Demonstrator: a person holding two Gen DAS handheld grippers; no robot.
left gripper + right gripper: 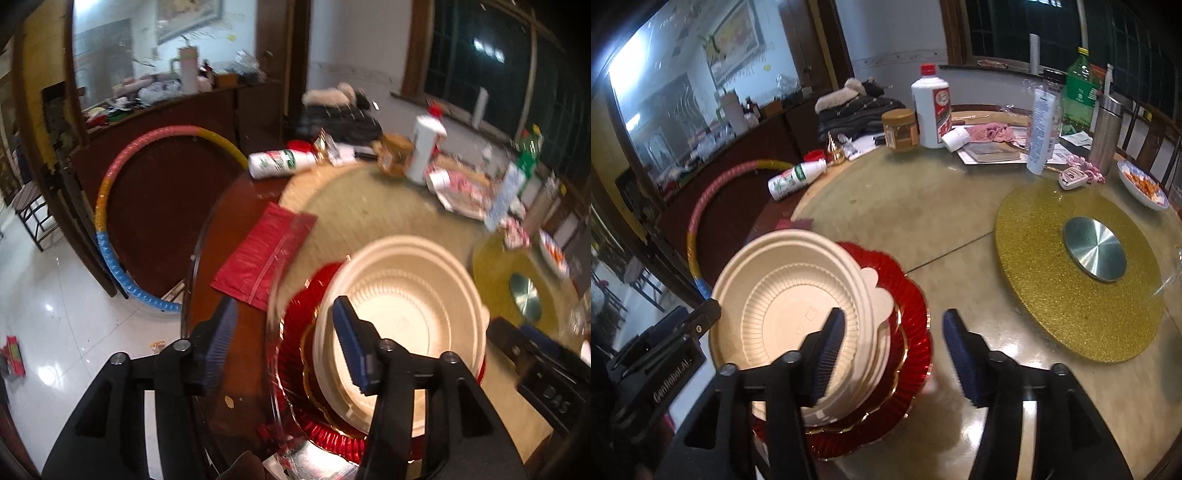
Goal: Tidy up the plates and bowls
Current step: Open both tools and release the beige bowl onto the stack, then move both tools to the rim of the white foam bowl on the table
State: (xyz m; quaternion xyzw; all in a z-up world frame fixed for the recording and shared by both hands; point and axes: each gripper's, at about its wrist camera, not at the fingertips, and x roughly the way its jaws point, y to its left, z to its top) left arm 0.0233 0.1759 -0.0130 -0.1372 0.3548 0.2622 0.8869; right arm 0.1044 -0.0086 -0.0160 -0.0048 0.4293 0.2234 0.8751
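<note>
stacked at the near edge of the round surface (923, 206): cream bowls (790, 302) nested on a red fluted plate (912, 295) with a gold-rimmed plate between, the top bowl tilted against the others. straddling the stack's left rim, the left gripper (286, 347), jaws spread, one blue pad hanging over the bowl's inside and the other out past the table edge above the floor; nothing visibly pinched. on the stack's right side, the right gripper (894, 358), jaws also spread, its left pad over the bowl's rim and its right pad over bare glass; pads not seen pressing on anything. crowding the far side of the surface: a white bottle with a red cap (931, 107) standing upright, a brown jar (900, 129) just beside it, a white-and-green bottle (794, 177) lying on its side, a tall clear bottle (1041, 129), a green bottle (1078, 92) and a steel tumbler (1108, 129). right of the stack and well apart from it, a gold glitter mat (1034, 258) with a metal disc (1095, 247) at its middle. left of the stack, a red packet (264, 251) flat on the surface. beyond the table edge, a pink, yellow and blue hoop (110, 192) leaning against a dark cabinet. left wrist view smeared by blur, so fine contact hard to judge.
</note>
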